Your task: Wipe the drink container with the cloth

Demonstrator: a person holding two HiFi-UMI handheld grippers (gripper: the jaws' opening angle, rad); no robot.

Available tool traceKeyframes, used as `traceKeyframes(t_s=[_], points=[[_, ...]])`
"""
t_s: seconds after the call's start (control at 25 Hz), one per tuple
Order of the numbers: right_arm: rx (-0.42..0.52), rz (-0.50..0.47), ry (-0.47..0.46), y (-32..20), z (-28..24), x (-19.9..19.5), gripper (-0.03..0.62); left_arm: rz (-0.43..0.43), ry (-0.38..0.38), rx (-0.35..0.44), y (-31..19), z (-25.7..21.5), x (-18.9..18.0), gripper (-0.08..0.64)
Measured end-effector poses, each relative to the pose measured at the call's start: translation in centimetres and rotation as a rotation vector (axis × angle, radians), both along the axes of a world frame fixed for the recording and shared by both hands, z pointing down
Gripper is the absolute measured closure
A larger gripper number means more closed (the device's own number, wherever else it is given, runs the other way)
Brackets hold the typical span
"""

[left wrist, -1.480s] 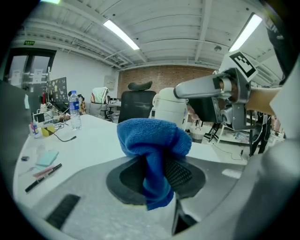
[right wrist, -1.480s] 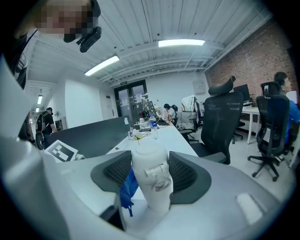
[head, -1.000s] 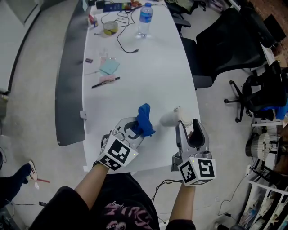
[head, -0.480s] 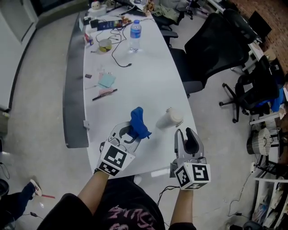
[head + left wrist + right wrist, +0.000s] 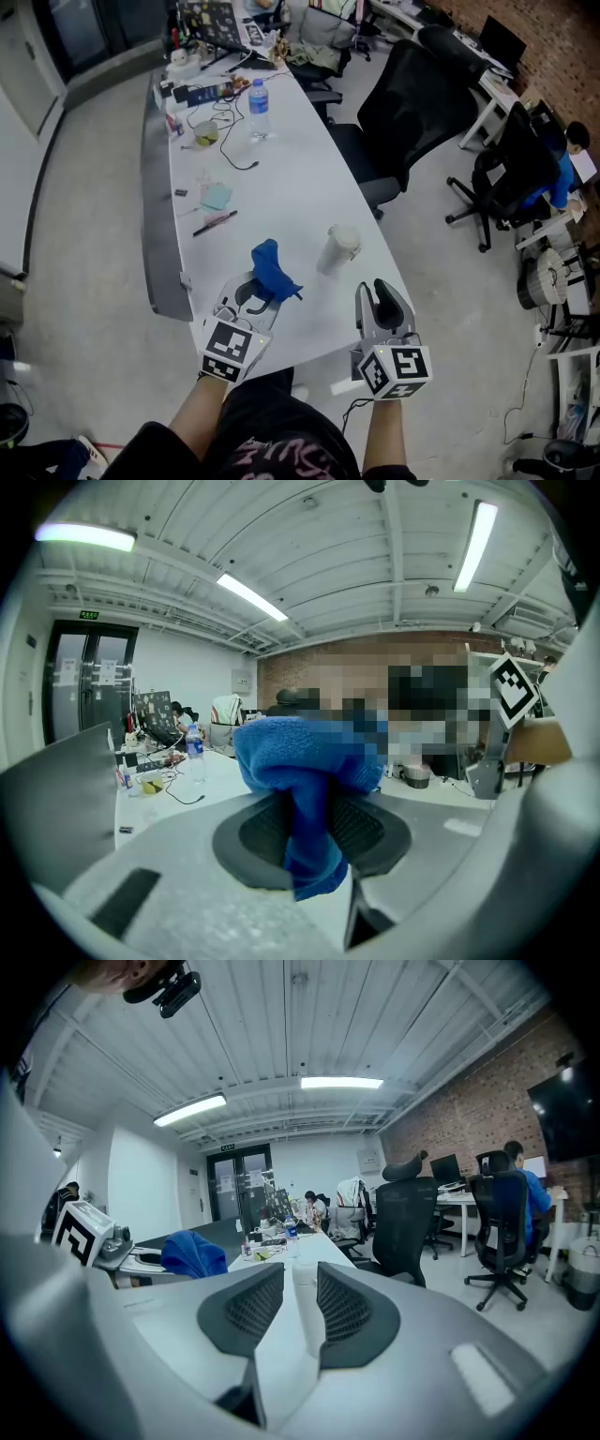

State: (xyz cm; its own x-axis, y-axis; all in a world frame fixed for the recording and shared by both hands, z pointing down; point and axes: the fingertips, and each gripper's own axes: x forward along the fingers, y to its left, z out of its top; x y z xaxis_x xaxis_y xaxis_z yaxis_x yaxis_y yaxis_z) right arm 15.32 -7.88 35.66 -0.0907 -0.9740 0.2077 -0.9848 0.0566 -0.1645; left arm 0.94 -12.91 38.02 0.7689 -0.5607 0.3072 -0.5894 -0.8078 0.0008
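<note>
A white drink cup (image 5: 337, 248) stands upright on the bench (image 5: 281, 178). Left of the cup, the left claw (image 5: 255, 292) is clenched on a bunched blue cloth (image 5: 272, 267). On the person's side of the cup, the right claw (image 5: 380, 292) has just been closing. Its jaws are partly apart and grip nothing, and the cup stands beyond them.

Two grippers: the left gripper (image 5: 251, 287) and the right gripper (image 5: 380, 294). One cloth (image 5: 272, 267), one cup (image 5: 339, 246), one bottle (image 5: 260, 110) and one pen (image 5: 216, 223), on one worktop (image 5: 281, 178). At least two black chairs: a near chair (image 5: 408, 89) and a far chair (image 5: 511, 169).
</note>
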Motion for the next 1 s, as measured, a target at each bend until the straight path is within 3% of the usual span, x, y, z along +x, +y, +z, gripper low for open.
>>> traceKeyframes(t_s=[0.52,1.0], points=[[0.049,0.029,-0.018,6.8,-1.9,-0.6,0.595,-0.009,0.039,0.075,5.6,-4.5,-1.5,0.459],[0.062,0.018,0.018,10.8,-2.8,-0.8,0.597,-0.027,0.080,0.133,9.2,-7.6,-1.5,0.459]])
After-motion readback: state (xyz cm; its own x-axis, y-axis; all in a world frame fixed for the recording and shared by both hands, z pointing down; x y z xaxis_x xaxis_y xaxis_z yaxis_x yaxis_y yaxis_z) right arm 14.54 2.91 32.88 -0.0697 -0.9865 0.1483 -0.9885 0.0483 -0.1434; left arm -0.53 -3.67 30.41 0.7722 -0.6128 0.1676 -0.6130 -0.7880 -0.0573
